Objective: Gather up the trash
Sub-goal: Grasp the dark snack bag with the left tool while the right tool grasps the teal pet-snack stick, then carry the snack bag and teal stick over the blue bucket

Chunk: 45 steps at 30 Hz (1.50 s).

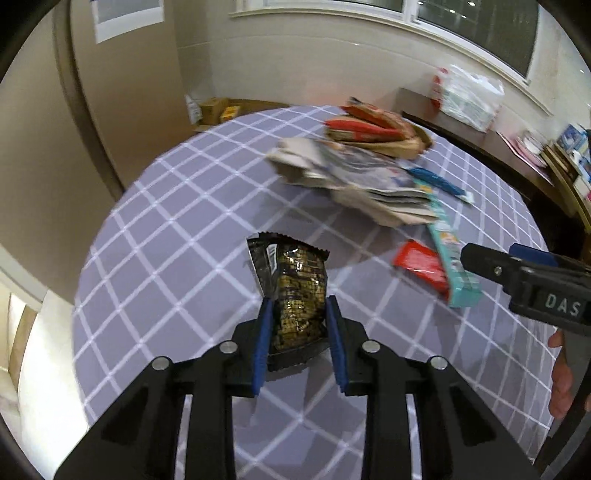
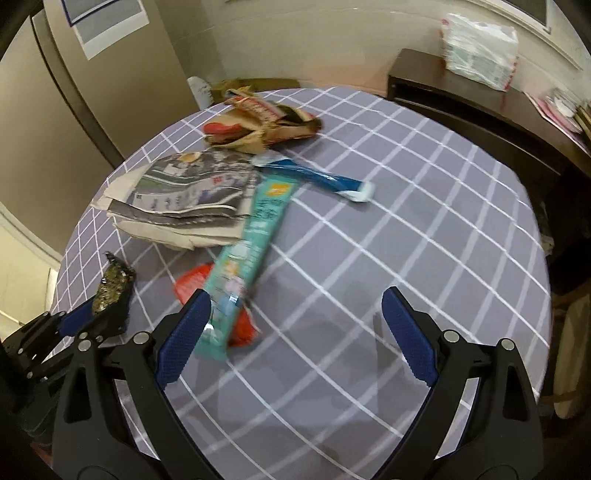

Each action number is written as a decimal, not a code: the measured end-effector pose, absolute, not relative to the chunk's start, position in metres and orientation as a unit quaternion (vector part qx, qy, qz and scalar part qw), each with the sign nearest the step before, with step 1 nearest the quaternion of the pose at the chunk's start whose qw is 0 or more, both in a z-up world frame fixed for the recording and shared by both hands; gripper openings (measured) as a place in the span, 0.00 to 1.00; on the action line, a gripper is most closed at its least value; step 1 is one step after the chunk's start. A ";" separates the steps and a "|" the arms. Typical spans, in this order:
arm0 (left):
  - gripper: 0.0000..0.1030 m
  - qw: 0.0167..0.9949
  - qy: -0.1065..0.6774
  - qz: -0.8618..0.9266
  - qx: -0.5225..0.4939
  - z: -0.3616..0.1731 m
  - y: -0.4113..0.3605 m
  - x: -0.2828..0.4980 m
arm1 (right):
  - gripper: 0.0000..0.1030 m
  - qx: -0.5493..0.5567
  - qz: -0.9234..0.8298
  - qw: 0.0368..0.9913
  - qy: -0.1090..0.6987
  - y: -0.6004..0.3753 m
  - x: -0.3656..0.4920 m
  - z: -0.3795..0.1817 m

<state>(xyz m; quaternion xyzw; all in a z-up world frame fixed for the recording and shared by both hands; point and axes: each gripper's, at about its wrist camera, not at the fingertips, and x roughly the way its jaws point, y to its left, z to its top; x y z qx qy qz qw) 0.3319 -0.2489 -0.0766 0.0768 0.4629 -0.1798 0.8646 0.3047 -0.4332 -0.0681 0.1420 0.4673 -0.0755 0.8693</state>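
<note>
- My left gripper (image 1: 297,314) pinches the black-and-gold snack wrapper (image 1: 291,291) above the table (image 1: 155,258).
- My right gripper (image 2: 295,332) is spread wide, its left finger touching the teal packet (image 2: 247,251).

A round table (image 2: 406,206) with a purple checked cloth stands near beige walls (image 1: 122,92); a dark cabinet (image 2: 461,96) and a window (image 1: 461,22) are behind the table.

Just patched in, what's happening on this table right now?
A person is clearing trash with two handheld grippers. The left gripper is shut on a black and gold snack wrapper, lifted off the checked tablecloth. The right gripper is open, hovering by the teal box and red wrapper. Newspapers and other wrappers remain.
</note>
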 end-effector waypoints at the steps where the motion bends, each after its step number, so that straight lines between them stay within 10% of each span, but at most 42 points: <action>1: 0.27 0.866 0.463 -0.175 0.074 -0.076 -0.243 0.334 | 0.89 0.140 -0.073 0.869 0.469 -0.431 0.308 -0.069; 6: 0.27 0.869 0.462 -0.163 0.067 -0.074 -0.222 0.335 | 0.70 0.093 -0.074 0.873 0.474 -0.412 0.331 -0.079; 10: 0.27 0.871 0.463 -0.155 0.062 -0.074 -0.213 0.335 | 0.27 0.069 -0.101 0.875 0.469 -0.411 0.335 -0.079; 45: 0.27 0.898 0.428 -0.099 -0.001 -0.050 -0.098 0.282 | 0.26 0.061 0.006 0.903 0.426 -0.301 0.282 -0.022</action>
